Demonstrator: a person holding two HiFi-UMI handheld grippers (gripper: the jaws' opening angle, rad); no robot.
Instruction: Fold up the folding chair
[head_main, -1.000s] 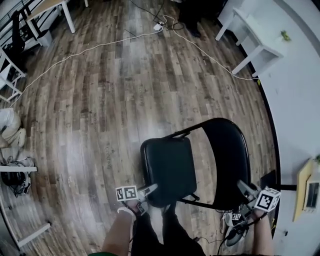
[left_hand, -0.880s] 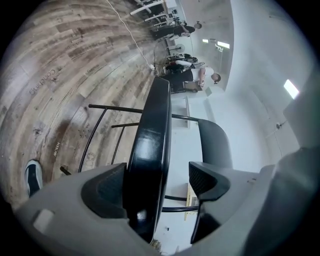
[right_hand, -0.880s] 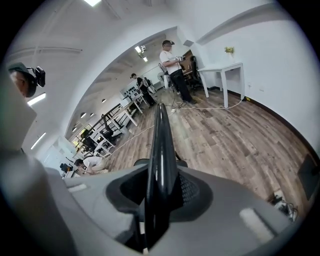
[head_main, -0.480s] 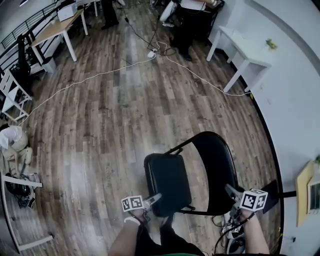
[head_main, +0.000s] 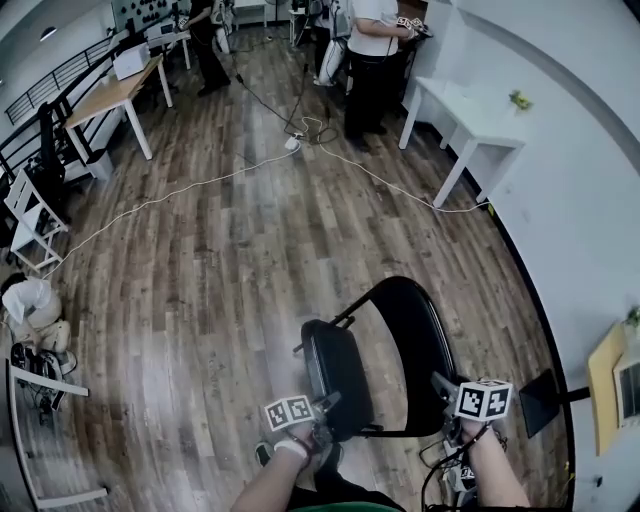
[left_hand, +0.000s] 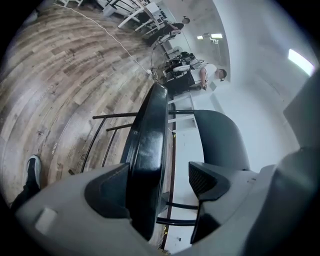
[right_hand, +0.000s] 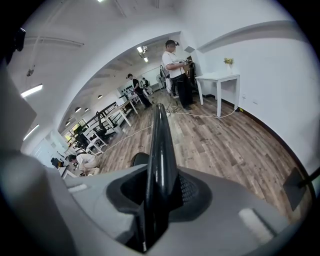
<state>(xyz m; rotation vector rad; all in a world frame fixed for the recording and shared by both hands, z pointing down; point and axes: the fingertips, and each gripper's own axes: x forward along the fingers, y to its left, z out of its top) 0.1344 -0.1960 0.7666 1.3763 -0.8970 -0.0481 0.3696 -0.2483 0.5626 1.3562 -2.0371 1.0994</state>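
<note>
The black folding chair stands in front of me on the wood floor. Its seat (head_main: 335, 372) is tipped up steeply toward the backrest (head_main: 415, 335). My left gripper (head_main: 325, 405) is at the seat's front edge. In the left gripper view the seat (left_hand: 150, 135) runs between the left gripper's (left_hand: 159, 170) open jaws and leans on the left finger (left_hand: 107, 187), with a gap to the right finger (left_hand: 207, 180). My right gripper (head_main: 445, 385) is shut on the backrest's top edge (right_hand: 162, 145), and the right gripper's (right_hand: 161, 187) pads press both sides.
A white cable (head_main: 200, 185) crosses the floor ahead. A white table (head_main: 465, 120) stands by the right wall, with people (head_main: 372, 60) behind it. A wooden desk (head_main: 115, 95) and a white chair (head_main: 25, 215) are at the left. My shoe (left_hand: 31, 172) is beside the chair legs.
The seat has swung up toward the backrest and now looks much narrower. My left gripper rose and moved right with the seat's front edge. The right gripper shifted slightly left with the backrest.
</note>
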